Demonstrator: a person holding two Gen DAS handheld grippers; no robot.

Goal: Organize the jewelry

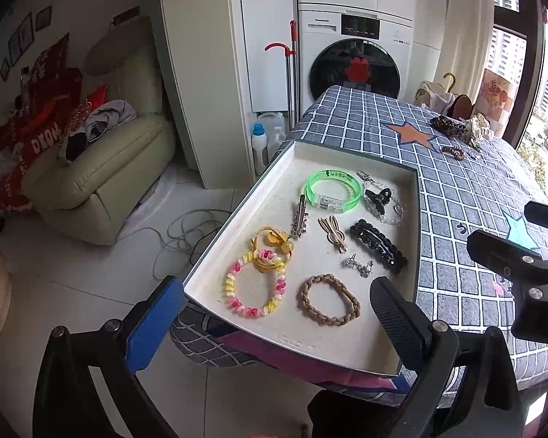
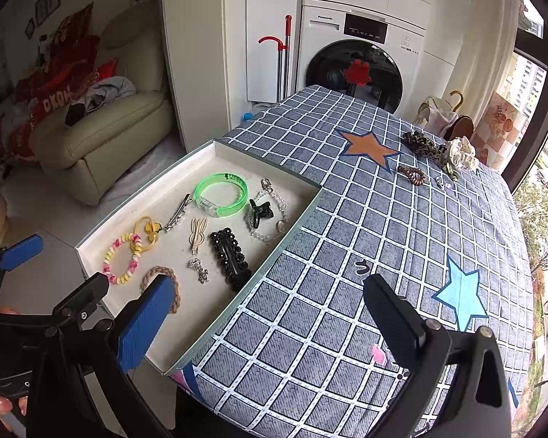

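A white tray [image 1: 350, 350] [image 2: 296, 215] sits at the table's near left edge, holding a green bangle [image 1: 334, 191] [image 2: 221, 194], a black beaded clip [image 1: 378, 245] [image 2: 230, 257], a pink-yellow coil tie [image 1: 255, 283] [image 2: 122, 257], a braided tan tie [image 1: 328, 300] and several small clips. On the cloth far right lie a leopard scrunchie [image 2: 422, 144], a cream scrunchie [image 2: 462, 155] and a brown coil tie [image 2: 412, 174]. My left gripper [image 1: 274, 325] is open and empty over the tray's near edge. My right gripper [image 2: 270, 325] is open and empty over the tray's right rim.
The table wears a grey checked cloth [image 2: 365, 219] with star patches. A washing machine [image 1: 354, 58] stands behind it, a cream armchair [image 1: 98, 168] at left, cables [image 1: 186, 233] on the floor, and a window [image 2: 540, 146] at right.
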